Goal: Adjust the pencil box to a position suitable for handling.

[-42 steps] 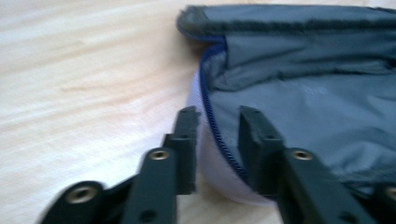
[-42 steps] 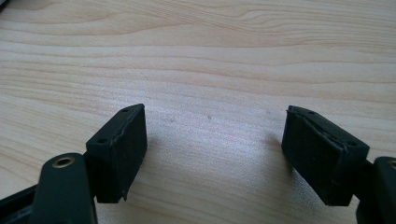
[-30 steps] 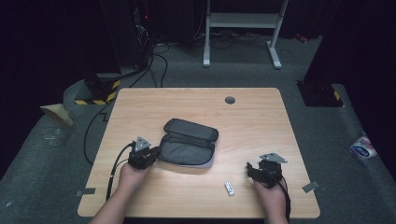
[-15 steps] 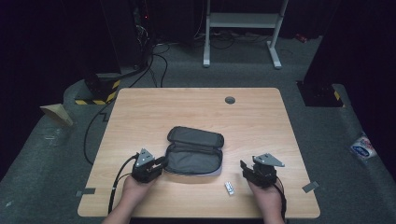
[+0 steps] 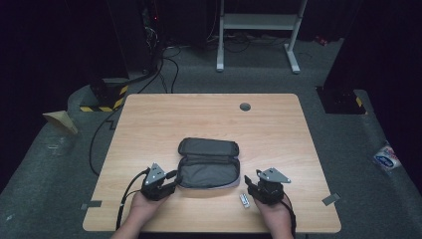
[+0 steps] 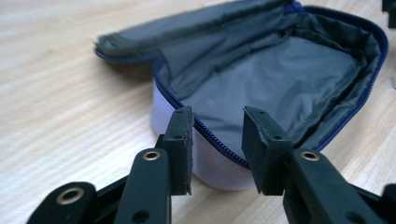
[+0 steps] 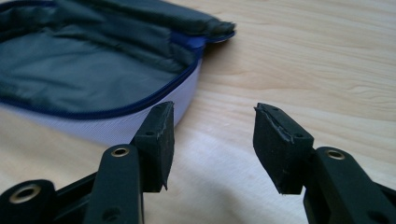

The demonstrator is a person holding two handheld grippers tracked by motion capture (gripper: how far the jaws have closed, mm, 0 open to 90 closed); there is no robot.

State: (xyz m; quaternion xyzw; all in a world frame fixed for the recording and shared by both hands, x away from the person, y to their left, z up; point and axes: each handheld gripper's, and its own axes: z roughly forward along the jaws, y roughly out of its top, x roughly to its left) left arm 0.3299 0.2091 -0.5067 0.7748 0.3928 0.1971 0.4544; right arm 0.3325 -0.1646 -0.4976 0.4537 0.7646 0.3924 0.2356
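A light wooden counter (image 5: pixel 149 129) with a round cable hole (image 5: pixel 245 106) near its far edge stands on dark grey carpet (image 5: pixel 45 174). The room behind is very dark. A white metal frame (image 5: pixel 259 22) stands on the floor at the back. Black cables (image 5: pixel 164 64) trail across the floor, beside a yellow-and-black striped strip (image 5: pixel 102 107). A blue-and-white packet (image 5: pixel 387 158) lies on the floor at right.

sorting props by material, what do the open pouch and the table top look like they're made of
Open grey zip pouch: looks like soft woven fabric, with a thin, faintly shiny grey lining that wrinkles, a blue zip tape around the rim and a pale outer wall. Light wooden table top: pale wood grain with a matte finish; solid wood or laminate, can't tell.
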